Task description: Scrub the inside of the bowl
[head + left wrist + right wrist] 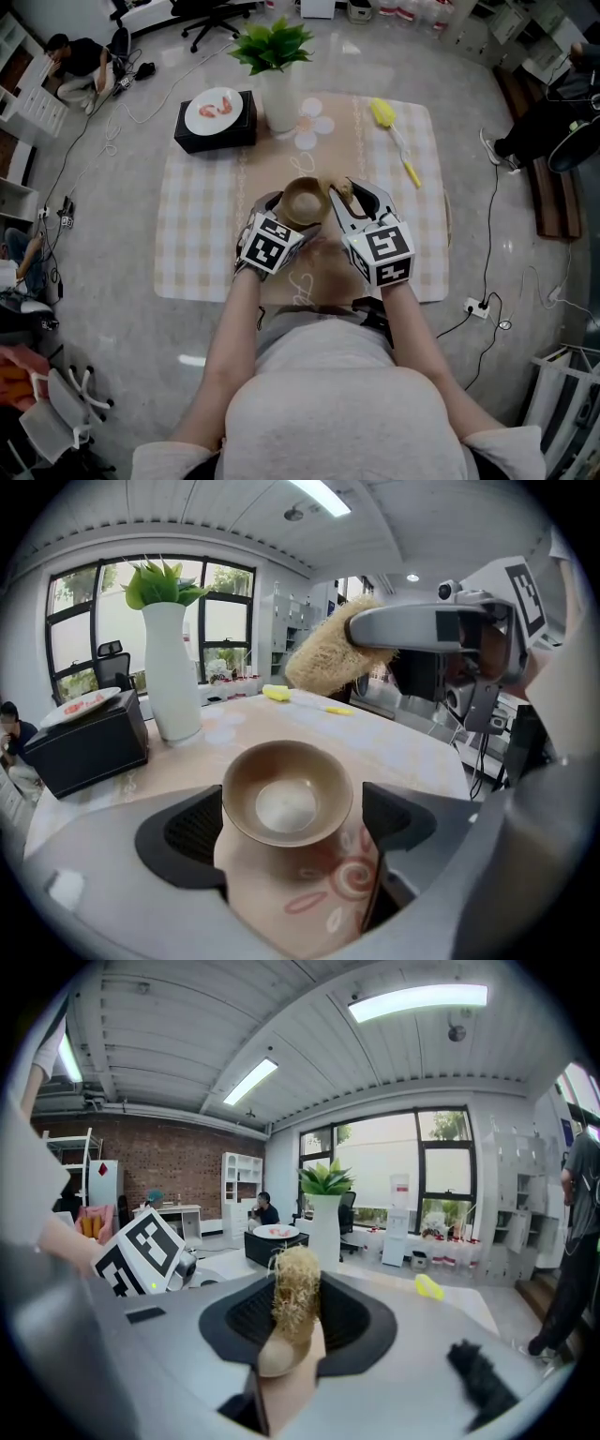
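Mid-frame, the left gripper (291,825) gapes loosely around the bowl (288,794); the right gripper (298,1324) pinches a straw-coloured scrubber (295,1288).

An open office / lab is shown: office chairs (202,28), floor cables (488,244), strip lights (417,999), white shelves (236,1185) & brick wall (159,1157) are seen.

A checked cloth (197,234) covers the table (441,291), with a tan strip (328,272) bearing flower prints running down its middle from far edge to near edge. A black box (202,141) stands at the far left corner. A white vase (279,103) stands upright at the middle of the far edge. A yellow brush (394,136) lies near the far right corner. The bowl (305,200) sits upright on the tan strip, about mid-table.
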Tool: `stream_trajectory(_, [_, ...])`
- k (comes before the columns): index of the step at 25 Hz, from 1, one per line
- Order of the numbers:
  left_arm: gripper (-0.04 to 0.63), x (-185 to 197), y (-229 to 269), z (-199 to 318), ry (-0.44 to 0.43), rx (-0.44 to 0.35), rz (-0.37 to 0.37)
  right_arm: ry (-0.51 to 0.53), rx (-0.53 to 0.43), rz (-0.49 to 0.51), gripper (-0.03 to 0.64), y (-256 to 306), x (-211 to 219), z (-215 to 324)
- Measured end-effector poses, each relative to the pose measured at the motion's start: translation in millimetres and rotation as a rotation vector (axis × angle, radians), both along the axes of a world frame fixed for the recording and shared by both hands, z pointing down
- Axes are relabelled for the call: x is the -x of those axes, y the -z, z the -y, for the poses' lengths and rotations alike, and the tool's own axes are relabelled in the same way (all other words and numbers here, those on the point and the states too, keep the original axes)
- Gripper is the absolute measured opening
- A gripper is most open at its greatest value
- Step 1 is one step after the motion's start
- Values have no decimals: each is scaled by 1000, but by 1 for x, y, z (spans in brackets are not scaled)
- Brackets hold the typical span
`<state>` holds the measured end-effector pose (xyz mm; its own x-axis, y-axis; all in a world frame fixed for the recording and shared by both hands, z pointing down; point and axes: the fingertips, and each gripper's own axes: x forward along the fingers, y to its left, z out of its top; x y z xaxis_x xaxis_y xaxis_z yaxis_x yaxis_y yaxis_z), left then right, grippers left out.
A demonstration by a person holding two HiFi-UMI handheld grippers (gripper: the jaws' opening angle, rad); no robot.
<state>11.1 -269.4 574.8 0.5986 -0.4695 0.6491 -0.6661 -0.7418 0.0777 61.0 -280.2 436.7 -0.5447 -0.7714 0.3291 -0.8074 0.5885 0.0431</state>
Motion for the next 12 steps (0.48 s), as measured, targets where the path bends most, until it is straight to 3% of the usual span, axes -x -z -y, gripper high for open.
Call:
stream_trajectory(7, [462,2,-4,2,-3,28,30,-3,20,-6,106,-7,3,8])
stream_trajectory(12, [460,2,-6,1,-7,32,32,56,46,-25,106,-14,9,8])
